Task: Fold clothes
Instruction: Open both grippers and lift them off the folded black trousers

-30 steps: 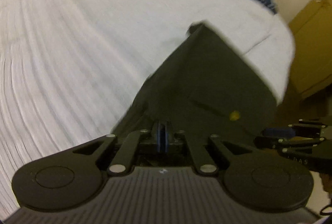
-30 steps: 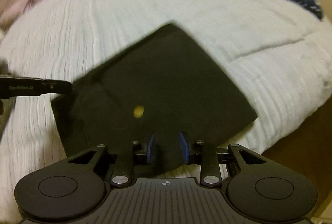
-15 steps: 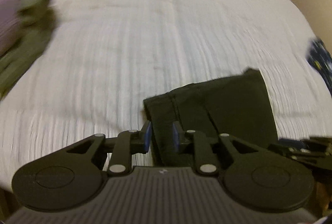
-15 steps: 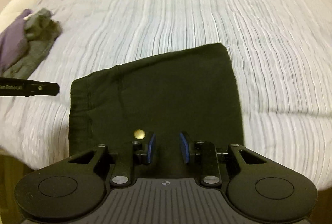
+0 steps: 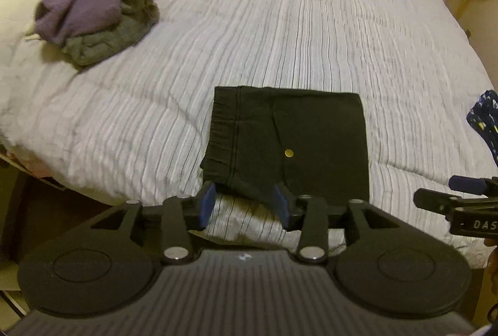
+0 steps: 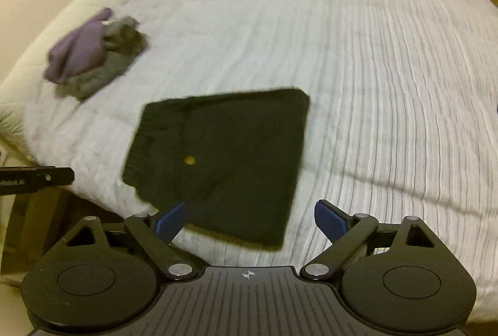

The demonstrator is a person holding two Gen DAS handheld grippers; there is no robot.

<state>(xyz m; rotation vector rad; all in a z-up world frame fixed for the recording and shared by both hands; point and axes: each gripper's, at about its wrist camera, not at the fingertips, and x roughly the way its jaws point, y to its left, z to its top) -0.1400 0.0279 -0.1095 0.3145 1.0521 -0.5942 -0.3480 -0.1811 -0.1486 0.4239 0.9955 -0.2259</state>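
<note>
Release step here, so the trick is to back both grippers straight off without snagging the near hem: the left gripper (image 5: pixel 243 205) has its jaws partway apart and opening, the right gripper (image 6: pixel 250 219) has its jaws spread wide and opening, and neither is pinching cloth. The black shorts (image 5: pixel 289 143) sit near the front edge of the bed (image 5: pixel 280 25) as a neat flat square, waistband to the left, small gold button showing, while a crumpled pile of clothes (image 5: pixel 96 18) waits further back on the left.

The folded black fabric garment (image 5: pixel 289 146) lies low and centre in the frame on the white ribbed bedspread (image 5: pixel 295 25). A crumpled purple and grey clothes pile (image 5: pixel 96 18) sits upper left on it, well apart.
</note>
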